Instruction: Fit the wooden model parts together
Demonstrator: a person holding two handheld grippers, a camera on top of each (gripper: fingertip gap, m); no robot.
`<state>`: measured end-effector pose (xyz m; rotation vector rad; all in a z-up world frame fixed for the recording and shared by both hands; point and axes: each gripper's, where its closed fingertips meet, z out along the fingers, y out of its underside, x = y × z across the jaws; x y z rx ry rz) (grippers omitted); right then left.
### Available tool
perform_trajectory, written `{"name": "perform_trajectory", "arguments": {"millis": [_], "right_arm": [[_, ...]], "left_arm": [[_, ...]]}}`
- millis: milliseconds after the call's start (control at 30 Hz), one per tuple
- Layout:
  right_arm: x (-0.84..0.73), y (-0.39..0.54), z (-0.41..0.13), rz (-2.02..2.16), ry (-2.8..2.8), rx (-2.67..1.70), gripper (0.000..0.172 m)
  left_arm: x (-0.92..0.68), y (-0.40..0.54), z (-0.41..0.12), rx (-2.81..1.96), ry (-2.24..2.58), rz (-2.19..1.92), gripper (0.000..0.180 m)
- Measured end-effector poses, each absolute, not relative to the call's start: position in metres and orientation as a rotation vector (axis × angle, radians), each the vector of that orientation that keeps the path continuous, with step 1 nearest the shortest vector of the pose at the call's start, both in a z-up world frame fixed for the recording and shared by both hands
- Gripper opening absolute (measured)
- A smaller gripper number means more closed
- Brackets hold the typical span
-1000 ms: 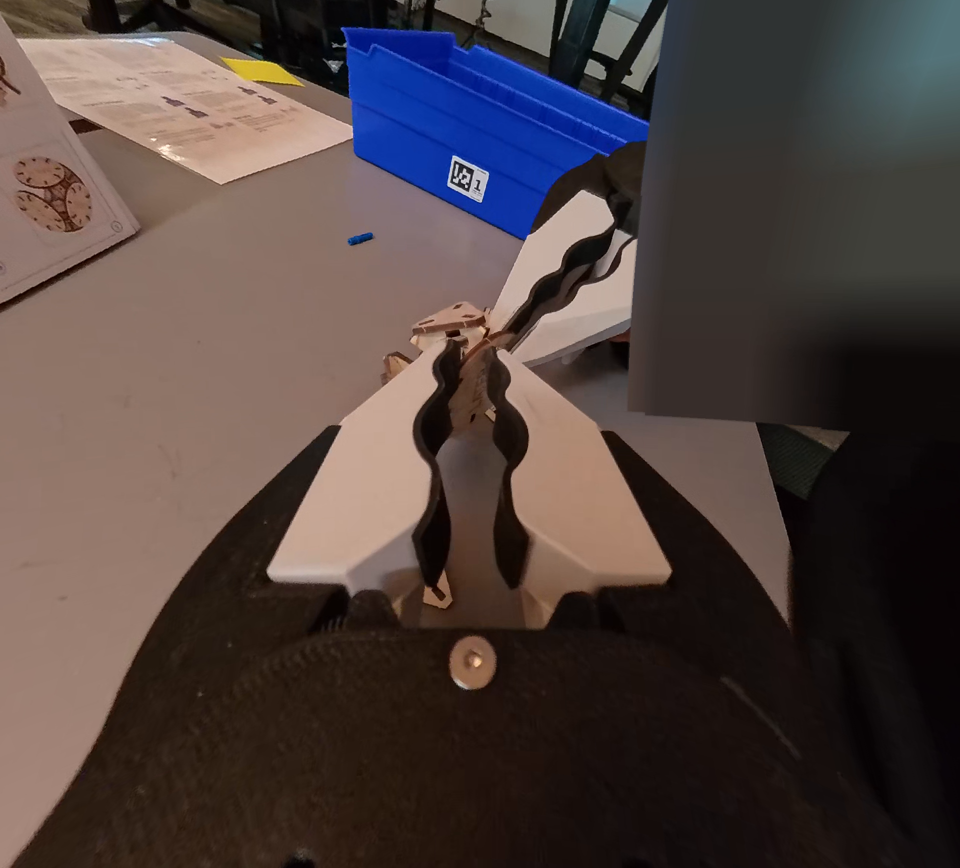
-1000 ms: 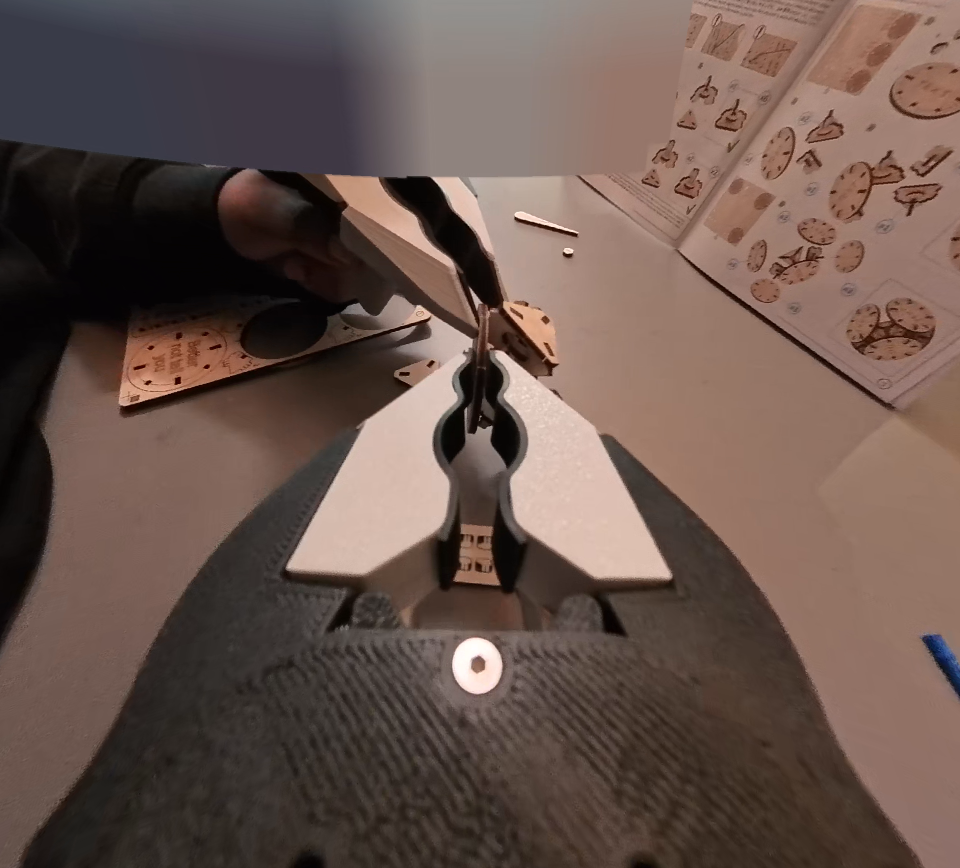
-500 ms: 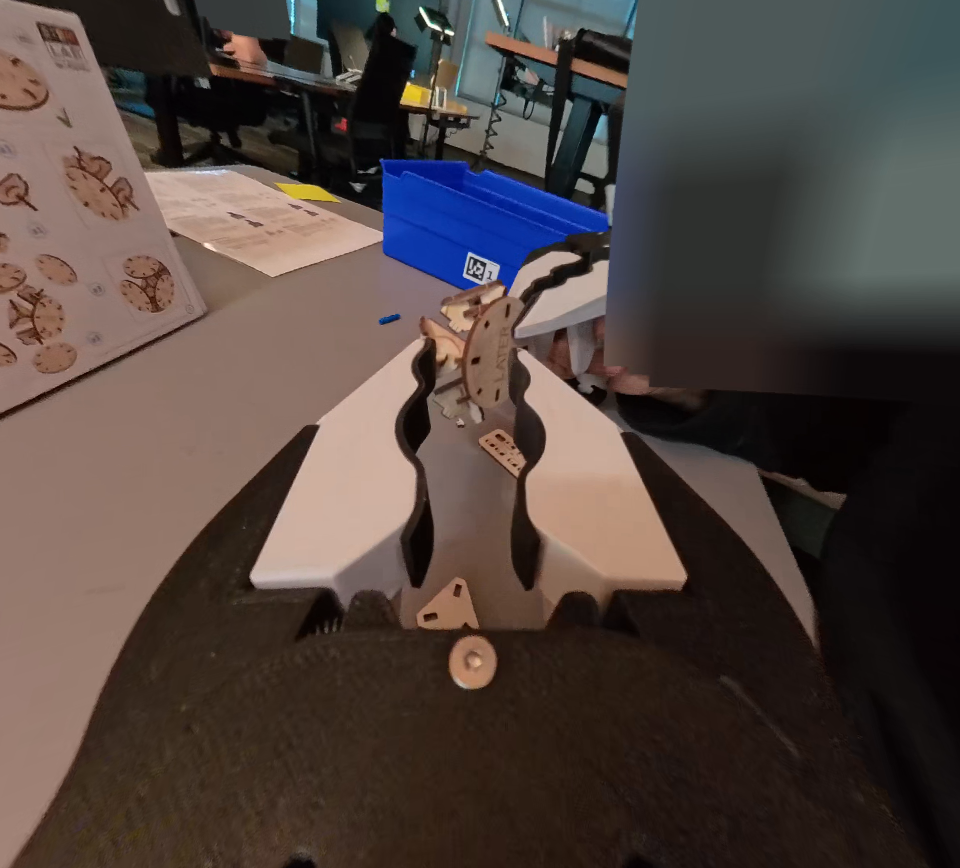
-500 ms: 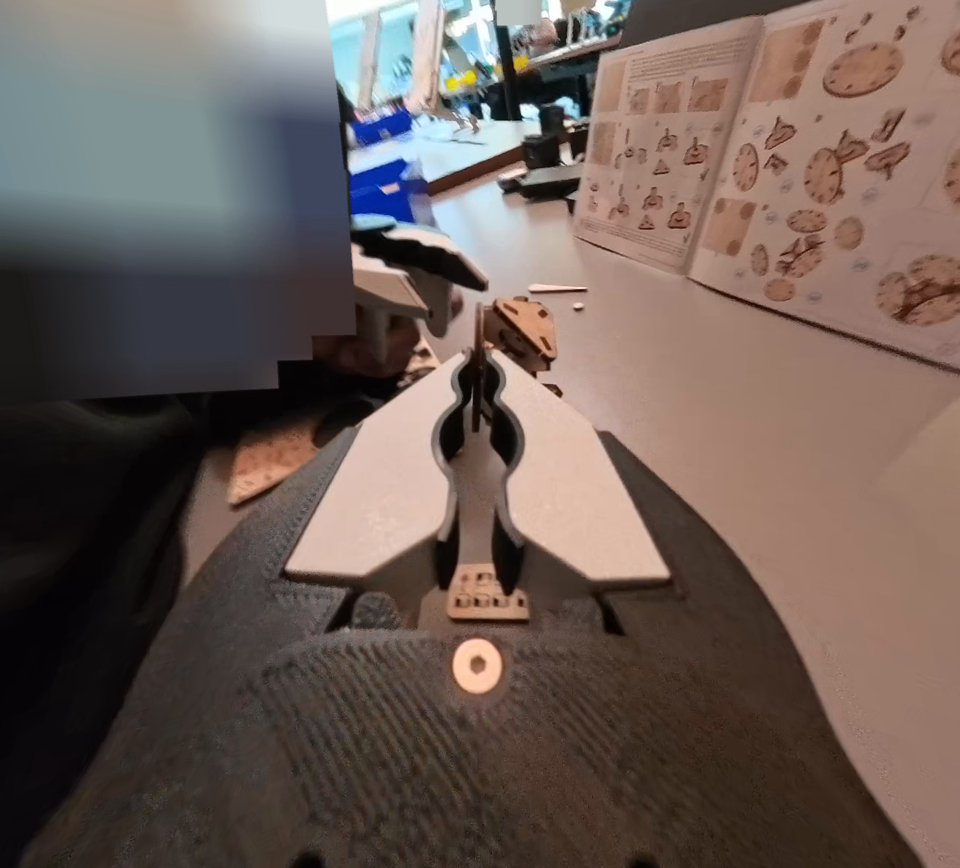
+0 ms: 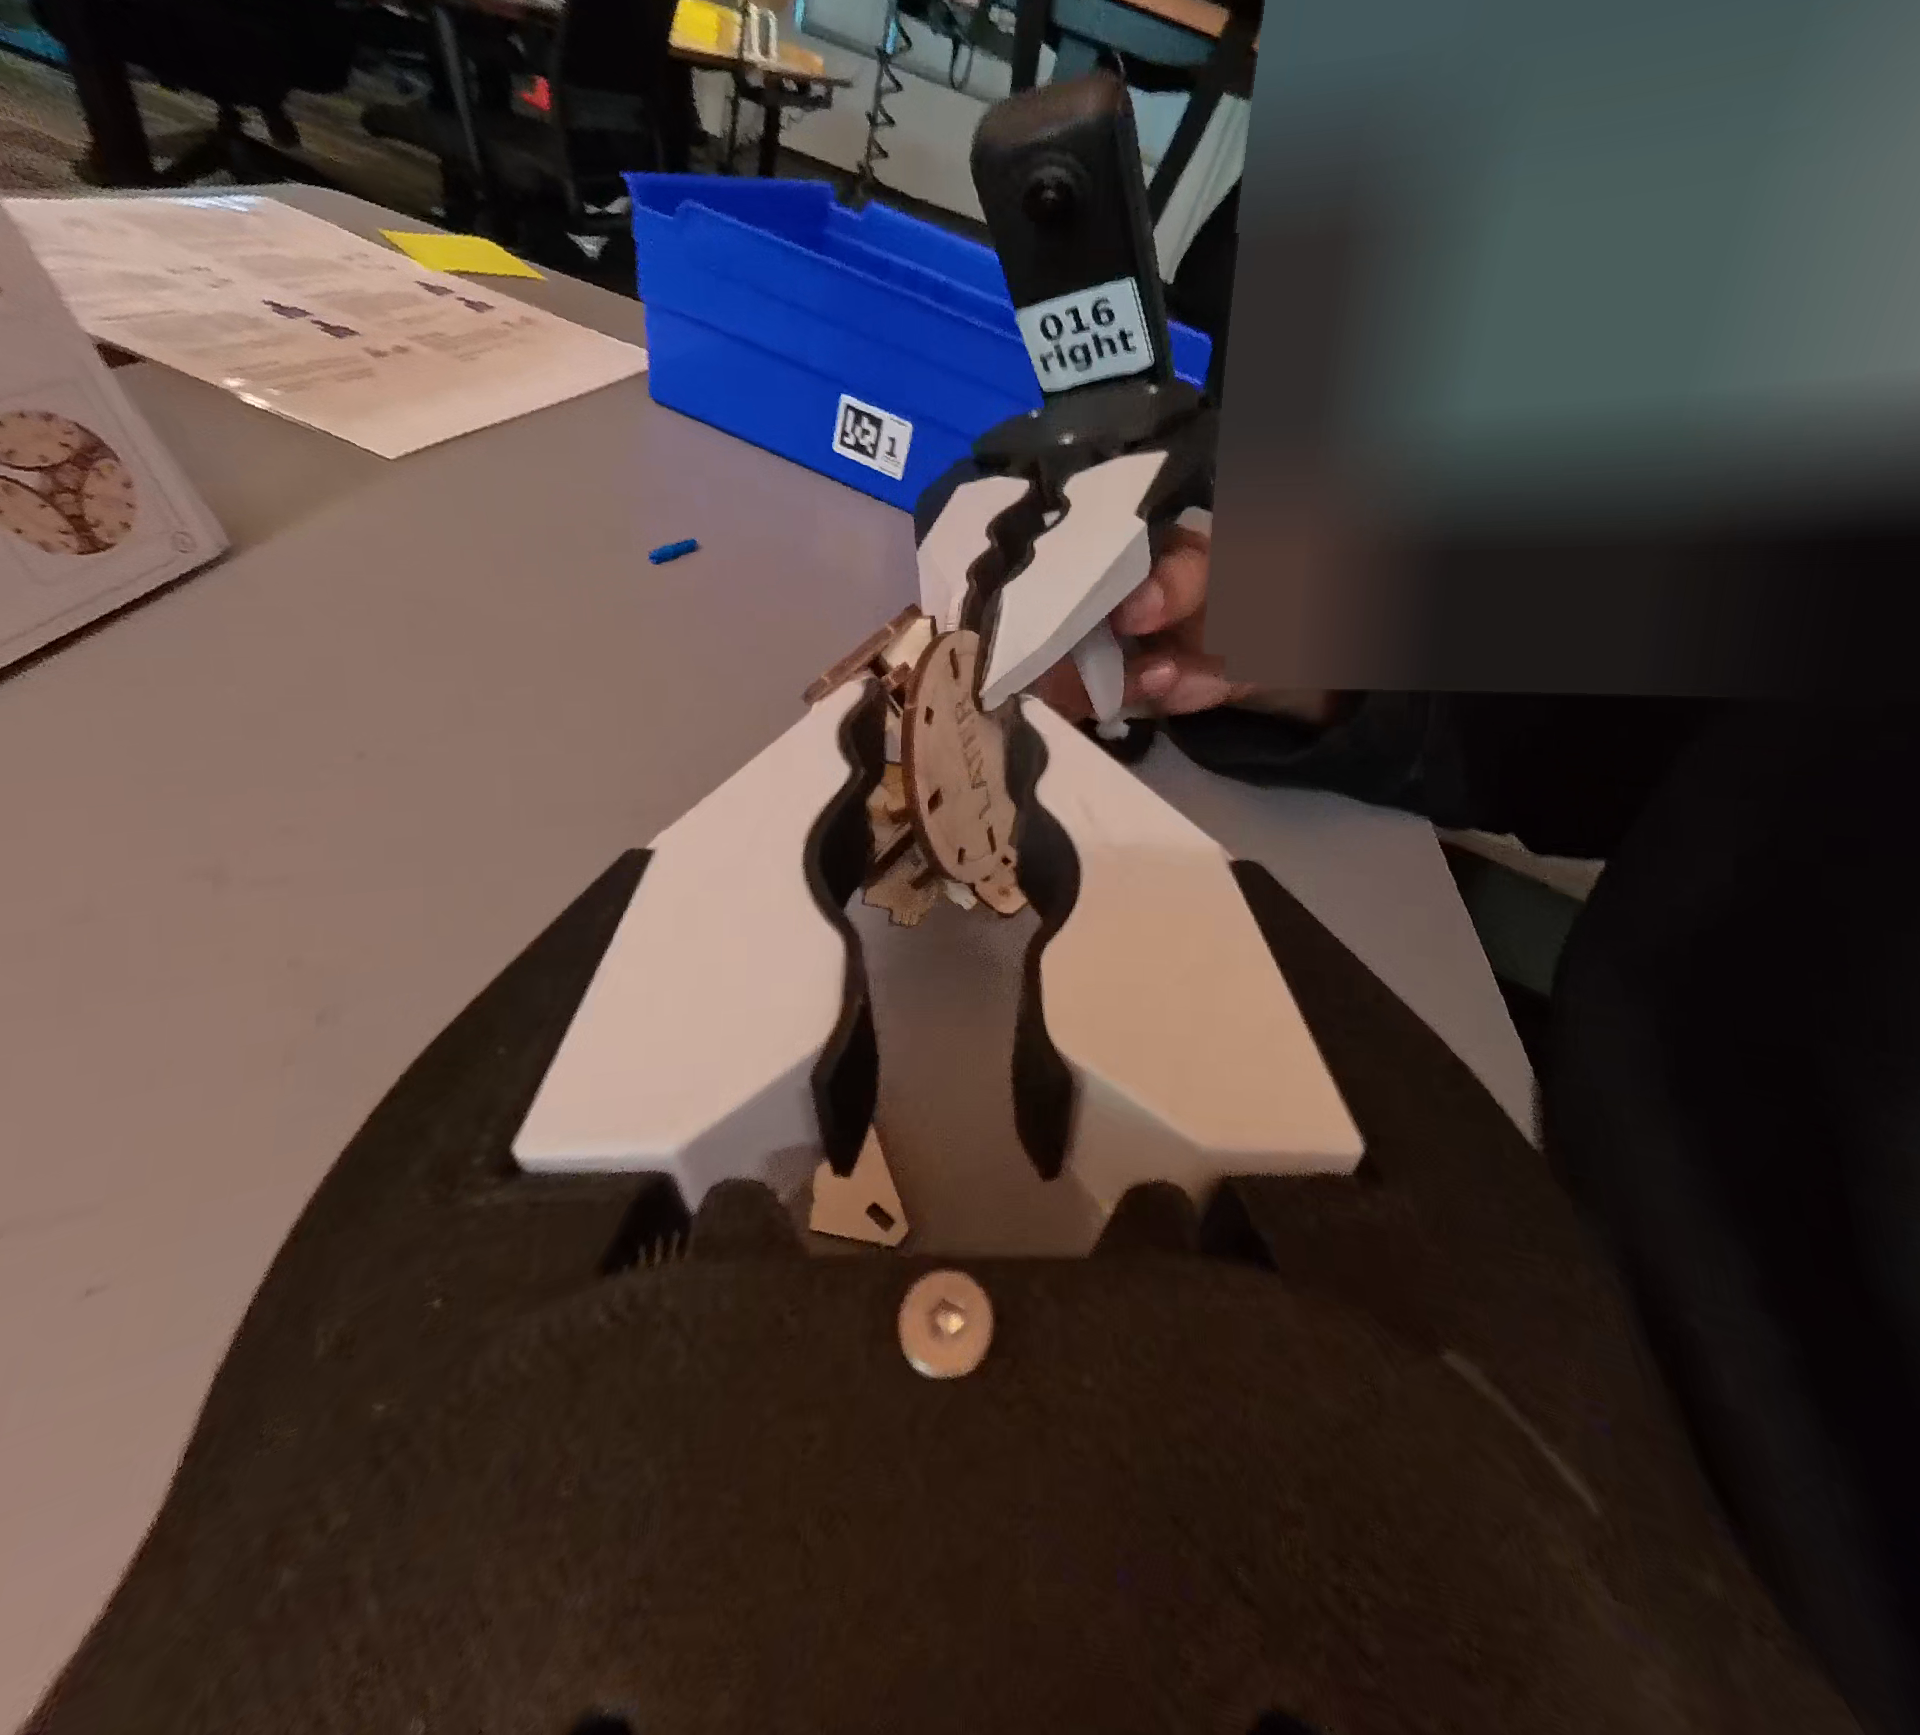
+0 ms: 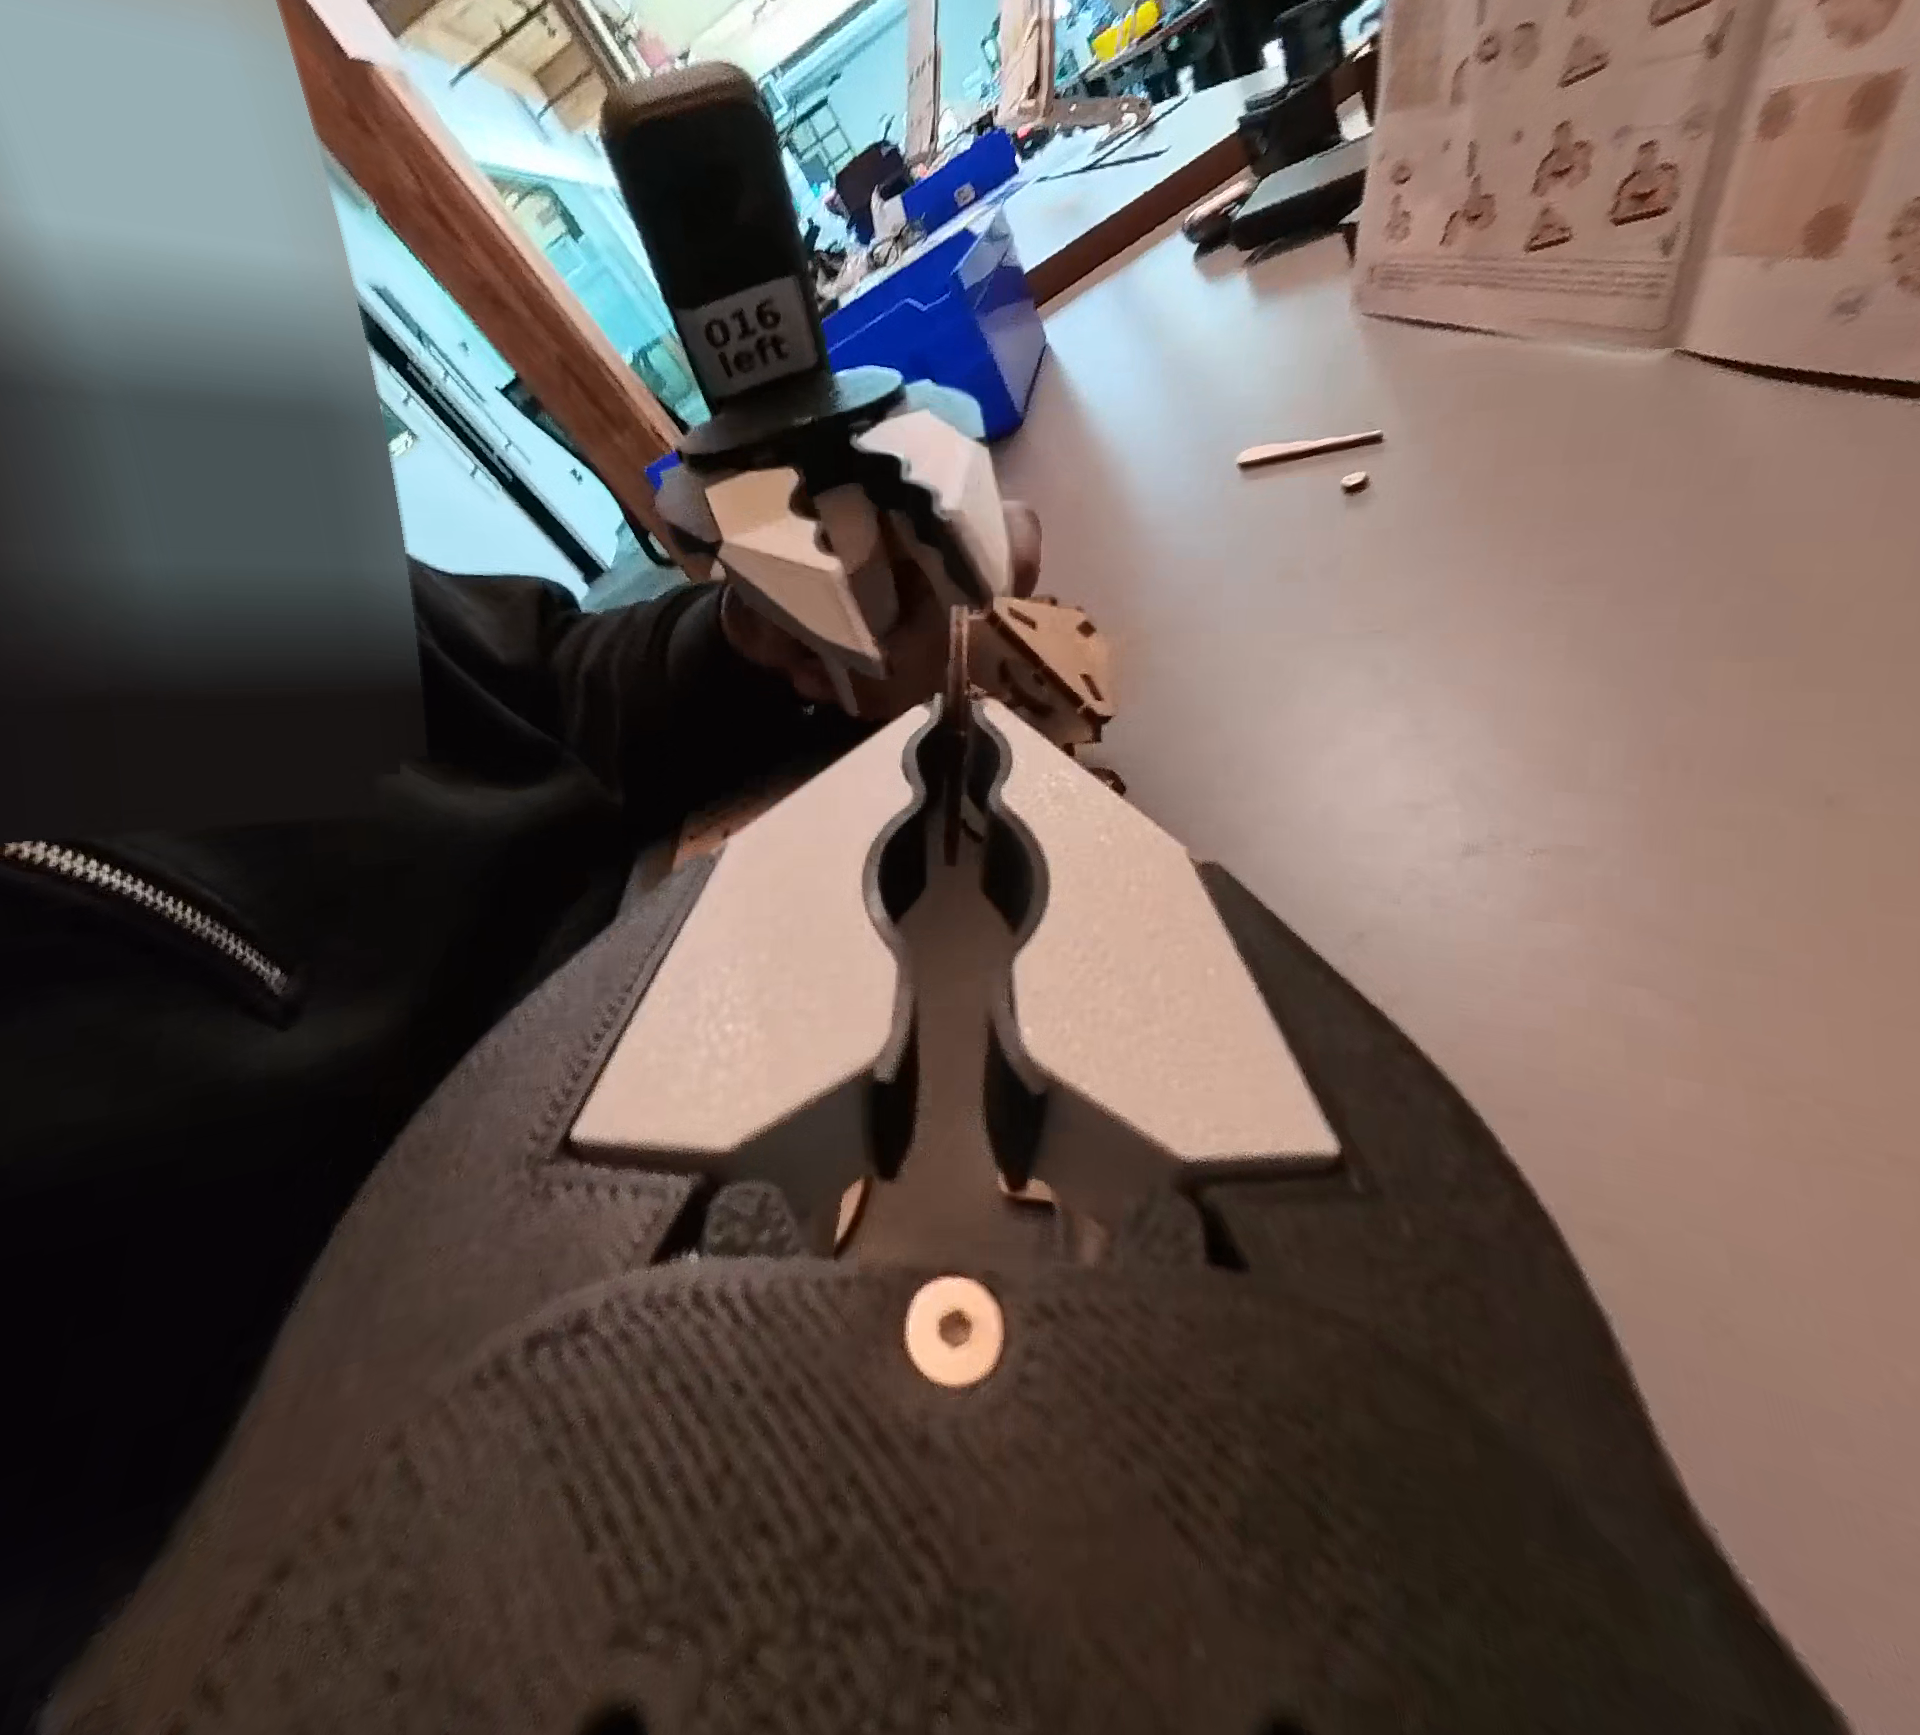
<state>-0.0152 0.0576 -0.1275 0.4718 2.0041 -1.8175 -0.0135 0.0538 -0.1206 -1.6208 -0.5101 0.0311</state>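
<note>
- your right gripper (image 6: pixel 951 729) is clamped tight on the thin edge of a round wooden disc (image 5: pixel 961 776); in its own view you see the disc edge-on, pinched between the black pads (image 6: pixel 904 771)
- your left gripper (image 5: pixel 940 750) is only partly open, its jaws on either side of the same disc and the little wooden assembly (image 5: pixel 883 812) stuck to the disc's far face; the disc's flat face sits right up against the right-hand pad, but i can't tell if the left-hand pad is actually pressing on the assembly or just close to it
- the whole wooden piece is up off the grey table (image 5: pixel 416 698), held between the two grippers, which meet tip to tip
- in the right wrist view the angular plywood part (image 6: pixel 1049 657) of the assembly pokes out just beyond the disc
- around you: a blue bin (image 5: pixel 810 324) at the back of the table, a tiny blue peg (image 5: pixel 672 551) lying loose on the table well in front of it, a printed sheet (image 5: pixel 312 324) and a yellow note (image 5: pixel 457 251) to the left
- an open instruction booklet (image 6: pixel 1662 75) stands at the far right; a thin wooden stick (image 6: pixel 1309 446) and a small round bit (image 6: pixel 1352 481) lie near it
</note>
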Motion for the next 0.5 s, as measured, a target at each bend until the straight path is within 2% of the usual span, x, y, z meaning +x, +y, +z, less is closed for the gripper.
{"name": "perform_trajectory", "arguments": {"millis": [100,500], "right_arm": [[-0.009,0.055,-0.129,-1.814,2.056,0.406,0.0],[-0.003,0.058,-0.122,-1.844,2.056,0.301,0.002]], "left_arm": [[-0.011,0.056,-0.124,-1.657,-0.497,0.046,0.005],[0.002,0.061,-0.121,-1.643,-0.483,-0.155,0.001]]}}
